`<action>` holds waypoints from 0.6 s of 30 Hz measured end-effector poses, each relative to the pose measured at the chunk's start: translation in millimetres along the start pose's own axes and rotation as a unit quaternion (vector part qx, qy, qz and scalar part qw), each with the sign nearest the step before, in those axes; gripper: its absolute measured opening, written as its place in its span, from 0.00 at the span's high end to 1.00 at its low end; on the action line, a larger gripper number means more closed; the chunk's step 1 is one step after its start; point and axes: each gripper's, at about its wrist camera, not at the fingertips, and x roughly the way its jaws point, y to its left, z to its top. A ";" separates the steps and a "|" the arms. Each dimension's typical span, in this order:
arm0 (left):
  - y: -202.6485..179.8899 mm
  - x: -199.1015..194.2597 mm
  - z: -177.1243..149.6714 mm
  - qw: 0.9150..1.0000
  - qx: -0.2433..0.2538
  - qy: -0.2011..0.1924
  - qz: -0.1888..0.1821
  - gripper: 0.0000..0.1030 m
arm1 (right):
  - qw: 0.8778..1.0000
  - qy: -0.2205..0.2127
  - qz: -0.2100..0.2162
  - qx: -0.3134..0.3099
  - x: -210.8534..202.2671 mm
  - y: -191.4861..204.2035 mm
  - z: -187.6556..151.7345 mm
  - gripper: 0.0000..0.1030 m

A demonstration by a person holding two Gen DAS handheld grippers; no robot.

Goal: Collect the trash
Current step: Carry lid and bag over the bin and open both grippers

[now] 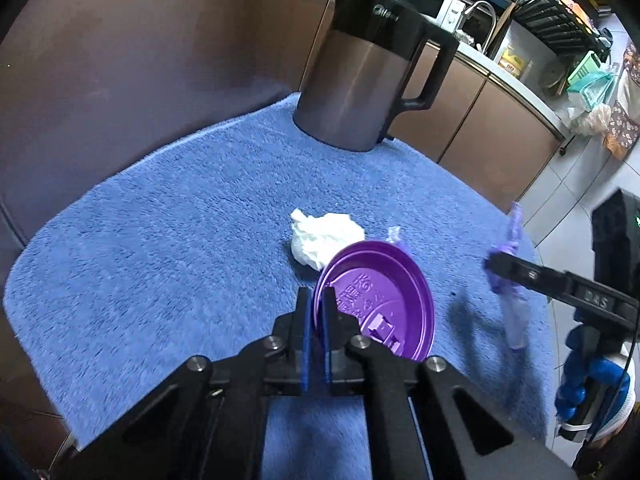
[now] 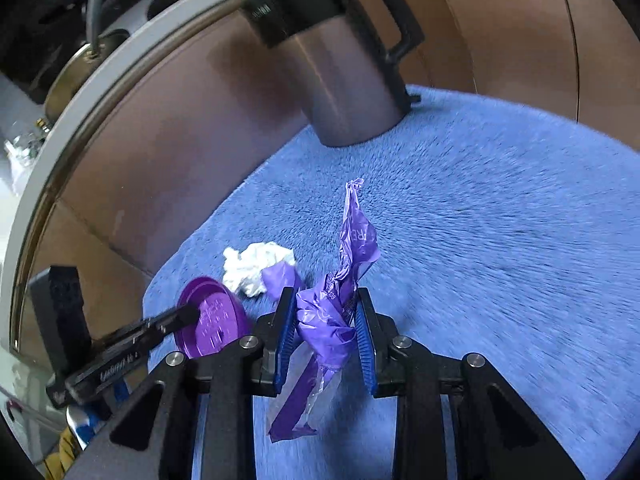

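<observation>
Purple cup lid [image 1: 376, 300] tilted on edge, near; crumpled white tissue [image 1: 324, 242] just behind; twisted purple wrapper [image 2: 336, 312] upright, right.

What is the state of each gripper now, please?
Left gripper: closed on the rim of the purple cup lid.
Right gripper: closed on the crumpled purple wrapper.

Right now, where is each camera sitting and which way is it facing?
Left wrist: behind the left tool, facing the kettle; tool shut on the purple cup lid.
Right wrist: behind the right tool, facing the kettle; tool shut on a purple plastic wrapper.
Shared: blue towel, crumpled tissue, both tools.
</observation>
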 end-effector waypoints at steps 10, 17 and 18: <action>-74.6 -62.1 -12.1 0.998 0.060 -0.024 -0.025 0.96 | 0.997 -0.064 -0.041 -0.009 -137.8 -33.3 -49.4 0.72; -189.3 -67.6 -44.4 0.985 0.146 0.001 -0.089 0.96 | 0.988 -0.095 -0.117 0.034 -227.7 -91.1 -111.8 0.72; -205.5 -66.1 -51.3 0.983 0.158 0.007 -0.097 0.96 | 0.986 -0.095 -0.131 0.042 -238.6 -101.4 -123.2 0.72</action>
